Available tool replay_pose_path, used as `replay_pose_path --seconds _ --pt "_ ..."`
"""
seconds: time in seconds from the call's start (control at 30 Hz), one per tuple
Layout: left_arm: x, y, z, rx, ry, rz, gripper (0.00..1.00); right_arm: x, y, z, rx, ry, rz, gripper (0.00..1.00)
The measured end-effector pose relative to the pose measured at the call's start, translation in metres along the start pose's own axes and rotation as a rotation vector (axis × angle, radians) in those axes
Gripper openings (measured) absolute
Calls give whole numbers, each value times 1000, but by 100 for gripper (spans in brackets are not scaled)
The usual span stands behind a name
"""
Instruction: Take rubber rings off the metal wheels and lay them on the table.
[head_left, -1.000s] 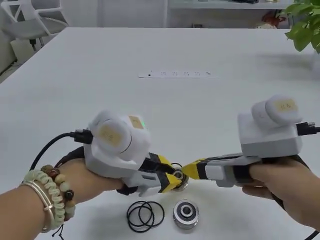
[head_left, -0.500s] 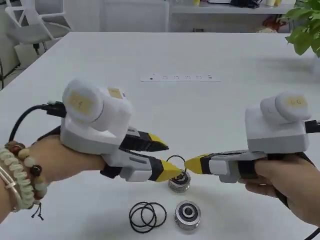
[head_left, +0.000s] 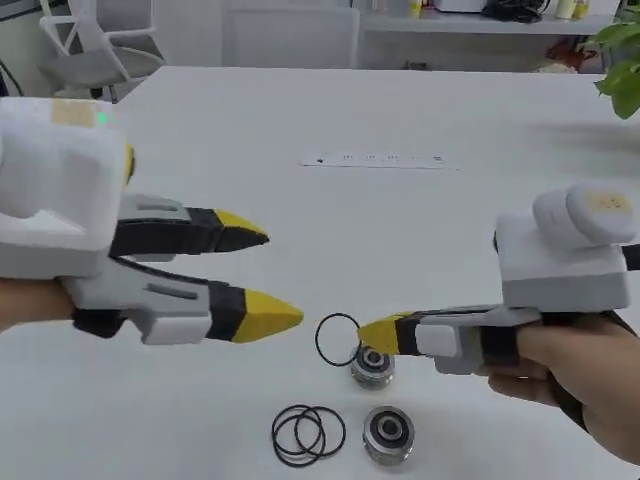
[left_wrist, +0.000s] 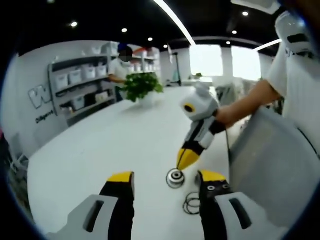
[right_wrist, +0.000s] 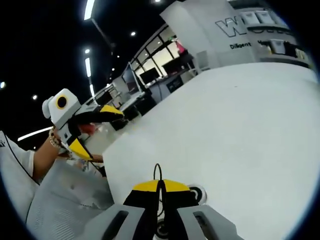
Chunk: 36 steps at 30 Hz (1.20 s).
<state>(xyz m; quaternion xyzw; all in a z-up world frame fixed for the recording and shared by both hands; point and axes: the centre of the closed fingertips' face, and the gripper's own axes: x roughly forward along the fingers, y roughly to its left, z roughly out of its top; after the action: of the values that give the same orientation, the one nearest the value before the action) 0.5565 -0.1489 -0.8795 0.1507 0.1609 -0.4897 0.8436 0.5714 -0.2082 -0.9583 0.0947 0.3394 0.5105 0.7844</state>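
On the counter (head_left: 400, 230), my left gripper (head_left: 282, 277) has lifted clear since the earlier frame, jaws spread and empty. My right gripper (head_left: 365, 336) pinches one rubber ring (head_left: 320, 345) beside the released metal wheel (head_left: 371, 366), which now rests on the counter.

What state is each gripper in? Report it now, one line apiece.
Left gripper: open, holding nothing.
Right gripper: shut on a rubber ring.
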Motion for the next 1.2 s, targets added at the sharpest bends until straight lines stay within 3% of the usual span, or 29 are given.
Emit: replay_pose_path --seconds 0.4,0.5,0.67,0.93,1.2 --pt "-48 -6 -25 -52 -18 98 63 9 13 -12 -39 65 44 0" --pt "-53 -9 -31 -78 -26 105 65 13 19 -18 -49 92 58 0" --pt "-62 -12 -50 -116 4 140 69 16 25 -30 -54 135 84 0" --pt "-69 -17 -62 -148 20 158 67 22 30 -50 -59 211 112 0" --pt "-72 -17 -71 -176 15 180 66 26 24 -61 -76 256 90 0"
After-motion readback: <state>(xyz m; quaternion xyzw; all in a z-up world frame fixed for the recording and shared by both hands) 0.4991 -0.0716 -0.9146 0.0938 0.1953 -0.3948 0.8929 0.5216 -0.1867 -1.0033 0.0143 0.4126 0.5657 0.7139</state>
